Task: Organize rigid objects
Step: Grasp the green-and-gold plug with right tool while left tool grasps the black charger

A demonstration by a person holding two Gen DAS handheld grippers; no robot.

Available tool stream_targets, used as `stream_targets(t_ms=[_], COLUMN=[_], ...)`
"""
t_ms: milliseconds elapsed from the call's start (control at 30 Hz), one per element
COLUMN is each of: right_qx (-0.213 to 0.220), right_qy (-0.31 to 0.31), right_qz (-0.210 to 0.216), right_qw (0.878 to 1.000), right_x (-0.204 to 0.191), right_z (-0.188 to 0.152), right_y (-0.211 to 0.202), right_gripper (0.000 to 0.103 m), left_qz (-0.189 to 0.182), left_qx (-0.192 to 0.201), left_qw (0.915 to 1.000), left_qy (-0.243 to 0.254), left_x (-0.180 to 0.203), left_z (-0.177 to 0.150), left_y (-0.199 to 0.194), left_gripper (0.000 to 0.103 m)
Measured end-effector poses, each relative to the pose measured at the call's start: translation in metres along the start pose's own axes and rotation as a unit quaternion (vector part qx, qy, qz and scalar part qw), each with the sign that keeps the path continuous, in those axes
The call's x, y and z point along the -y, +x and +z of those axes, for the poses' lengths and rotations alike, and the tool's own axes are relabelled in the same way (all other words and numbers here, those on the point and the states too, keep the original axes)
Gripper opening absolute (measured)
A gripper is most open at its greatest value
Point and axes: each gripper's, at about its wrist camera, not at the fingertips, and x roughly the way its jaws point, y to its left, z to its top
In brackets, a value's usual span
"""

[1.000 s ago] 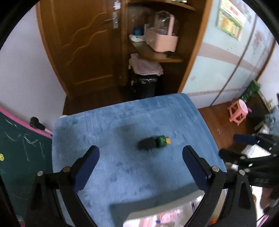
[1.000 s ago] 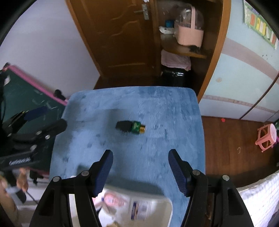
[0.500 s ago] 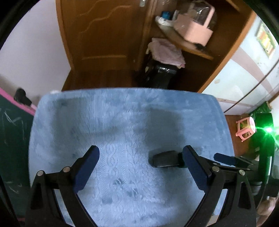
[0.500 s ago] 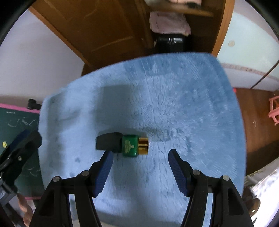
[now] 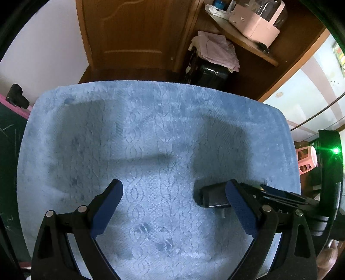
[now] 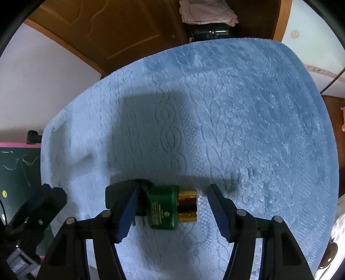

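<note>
Two grippers low over blue mat (image 6: 248, 112). Right gripper (image 6: 172, 210) has just been closing, pads not yet on the green-gold plug adapter (image 6: 170, 207) lying between them near the mat's front edge. Left gripper (image 5: 174, 206) released, empty. Risk: right gripper's left pad rides the black end, adapter twists out.

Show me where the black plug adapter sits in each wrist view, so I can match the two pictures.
Left wrist: the black plug adapter lies low and right of centre on the blue mat, partly behind the left gripper's right finger.
Right wrist: the adapter is low and left of centre, behind the right gripper's left finger, joined to a green and gold piece.
Shared landmark: the pink cloth pile beyond the mat.
</note>
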Motion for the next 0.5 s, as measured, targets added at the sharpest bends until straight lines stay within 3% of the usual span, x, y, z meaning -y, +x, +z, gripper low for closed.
stream_targets(t_ms=[67,367,433,500], right_qx=[-0.006,-0.025,-0.024,-0.026], right_qy=[0.0,0.007,0.007,0.011], right_qz=[0.008,0.017,0.028,0.03], right_qw=[1.0,1.0,0.999,0.999], right_x=[0.001,0.013,0.015,0.019], right_z=[0.0,-0.003,-0.004,-0.008], right_y=[-0.002,-0.002,-0.003,-0.006], right_gripper=[0.054,0.053,0.044,0.043], left_qz=[-0.005,-0.008,-0.013,-0.017], left_qx=[-0.002,-0.009,-0.015,-0.019], left_qw=[1.0,0.9999,0.9998,0.9996], left_qy=[-0.003,-0.003,-0.007,-0.007], left_x=[0.002,0.012,0.013,0.017], left_z=[0.0,0.0,0.0,-0.001], left_y=[0.002,0.008,0.01,0.012], left_gripper=[0.097,0.097,0.097,0.097])
